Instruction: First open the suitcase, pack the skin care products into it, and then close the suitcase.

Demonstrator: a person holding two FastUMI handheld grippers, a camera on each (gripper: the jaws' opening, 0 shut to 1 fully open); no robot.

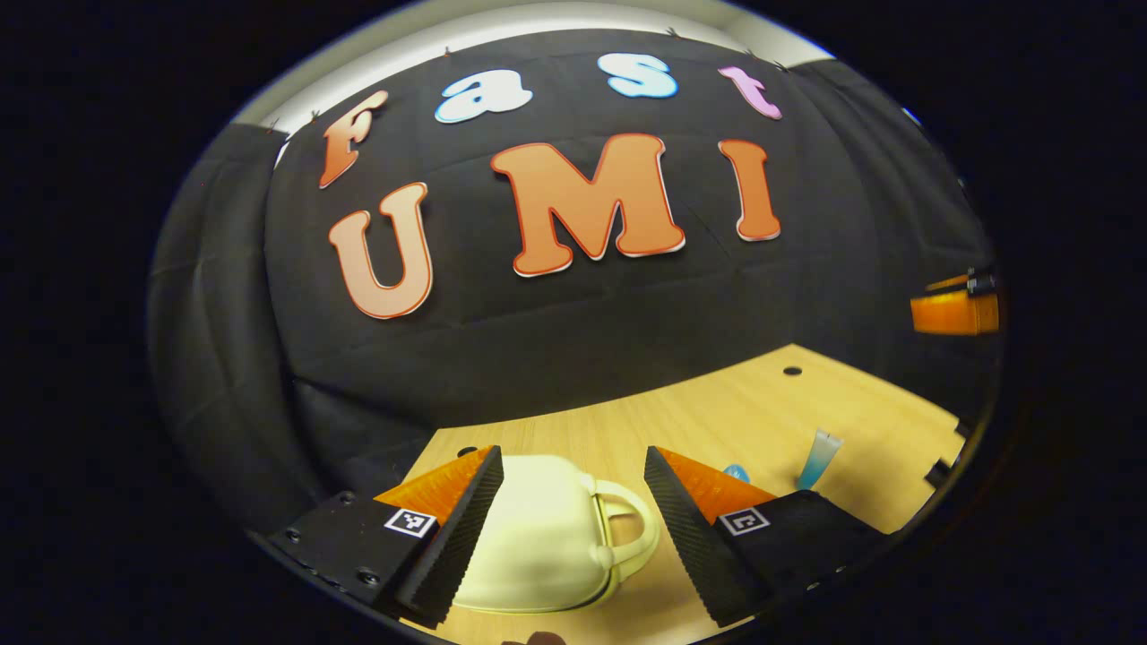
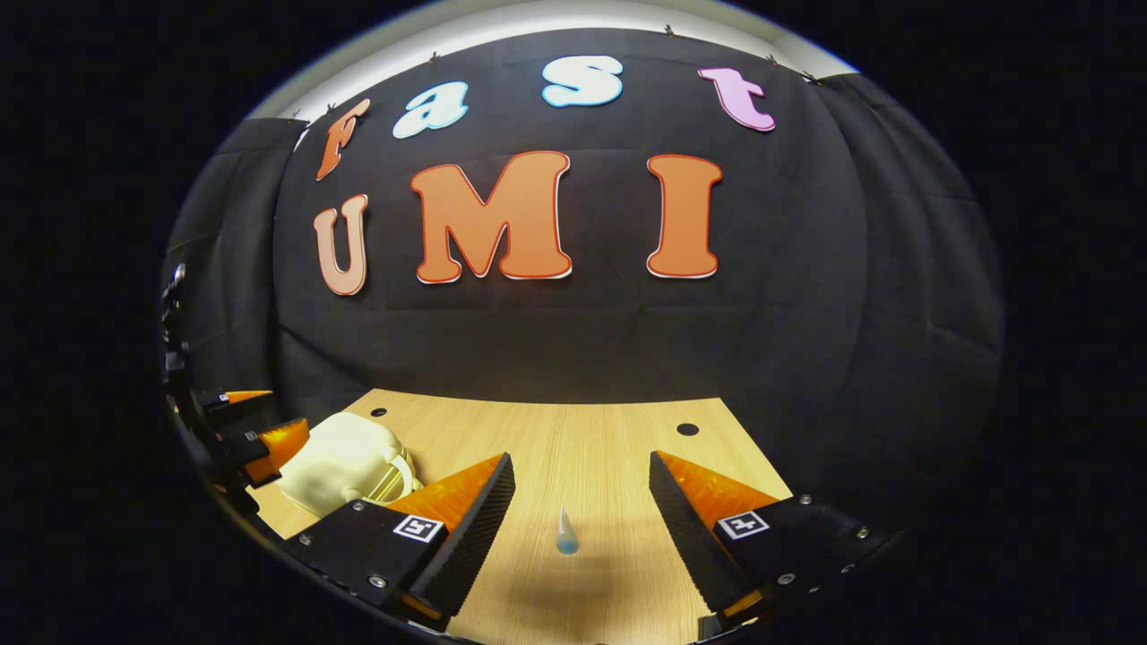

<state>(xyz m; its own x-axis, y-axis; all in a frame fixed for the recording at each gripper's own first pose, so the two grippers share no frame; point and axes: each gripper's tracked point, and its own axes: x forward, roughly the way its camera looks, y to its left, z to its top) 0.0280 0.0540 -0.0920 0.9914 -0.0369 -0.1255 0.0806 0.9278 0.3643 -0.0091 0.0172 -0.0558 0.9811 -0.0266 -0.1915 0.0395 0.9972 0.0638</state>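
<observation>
Two grippers w/ the booth's items, listed. Left gripper [image 1: 573, 511]: jaws wide, nothing held, straddling a small cream suitcase [image 1: 538, 537] w/o touching it as far as can be told; case lies closed on the table, handle [image 1: 627, 528] toward the right finger. Right gripper [image 2: 578, 528]: jaws wide, empty, lined up on a small blue skincare tube [image 2: 566, 533] that looks to stand cap-down on the table between and beyond its fingers, apart from both. Same tube in the left gripper view [image 1: 817, 461], w/ a second small blue item [image 1: 737, 472] near it, mostly hidden behind the finger; type can't be told. Suitcase also at far left of the right gripper view [image 2: 345, 466], w/ the left gripper alongside it. Risks (judgement): case is light-looking, smooth and rounded, so a pinch across the shell may squirt it out or slide it on the wood instead of lifting the lid; seam or latch not visible from here, so a wrong bite point is likely. Tube is narrow and stands on a small base; a one-sided touch would probably tip or roll it. Task at start: case not yet open, nothing packed. Surface: light wood-grain table [image 2: 591, 448], flat, w/ dark round holes [image 2: 687, 429] near the back edge. Room: black cloth walls, pale strip above.
</observation>
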